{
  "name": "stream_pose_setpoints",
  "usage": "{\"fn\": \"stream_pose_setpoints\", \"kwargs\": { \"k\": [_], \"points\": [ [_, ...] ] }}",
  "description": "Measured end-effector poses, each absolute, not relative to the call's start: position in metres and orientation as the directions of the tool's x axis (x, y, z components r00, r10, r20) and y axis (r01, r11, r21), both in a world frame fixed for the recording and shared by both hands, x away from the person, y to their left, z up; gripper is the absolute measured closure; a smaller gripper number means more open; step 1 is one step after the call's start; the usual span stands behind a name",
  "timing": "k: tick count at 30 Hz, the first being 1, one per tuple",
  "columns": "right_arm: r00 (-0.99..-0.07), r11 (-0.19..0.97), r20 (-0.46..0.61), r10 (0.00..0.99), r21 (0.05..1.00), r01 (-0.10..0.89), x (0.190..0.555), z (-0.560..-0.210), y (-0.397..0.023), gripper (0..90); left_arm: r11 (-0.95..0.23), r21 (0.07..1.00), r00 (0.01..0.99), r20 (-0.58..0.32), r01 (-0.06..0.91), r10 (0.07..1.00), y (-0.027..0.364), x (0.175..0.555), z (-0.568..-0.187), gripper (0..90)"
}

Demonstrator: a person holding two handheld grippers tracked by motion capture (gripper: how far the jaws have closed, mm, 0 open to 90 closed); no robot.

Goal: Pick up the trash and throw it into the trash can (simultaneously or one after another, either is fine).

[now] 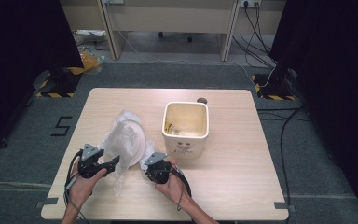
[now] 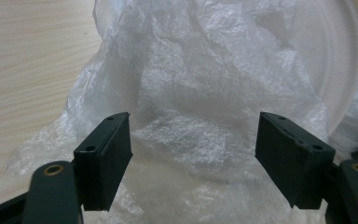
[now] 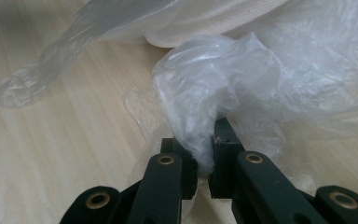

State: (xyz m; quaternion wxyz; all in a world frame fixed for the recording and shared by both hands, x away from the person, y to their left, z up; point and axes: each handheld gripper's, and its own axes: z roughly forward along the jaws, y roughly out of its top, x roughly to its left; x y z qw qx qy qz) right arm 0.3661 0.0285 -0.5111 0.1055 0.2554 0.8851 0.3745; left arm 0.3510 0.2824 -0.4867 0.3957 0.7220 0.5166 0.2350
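Note:
A crumpled clear plastic bag lies left of the table's middle with a white plate inside it. My left gripper reaches the bag's near-left side. In the left gripper view its jaws stand apart, and the bag bulges between them without being pinched; the plate's rim shows at the upper right. My right gripper is at the bag's near-right corner. In the right gripper view it is shut on a bunched fold of the bag.
A cream square tub with scraps in it stands just right of the bag, close to my right hand. A small dark round thing lies behind it. The wooden table has bare room on the right side.

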Motion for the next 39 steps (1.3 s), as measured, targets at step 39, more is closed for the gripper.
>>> {"fn": "stream_pose_setpoints", "kwargs": {
  "k": [39],
  "points": [
    [-0.879, 0.582, 0.065, 0.473, 0.726, 0.367, 0.342, -0.478, -0.078, 83.6, -0.284, 0.765, 0.473, -0.032, 0.579, 0.880, 0.228, 0.338, -0.477, 21.0]
  ]
}}
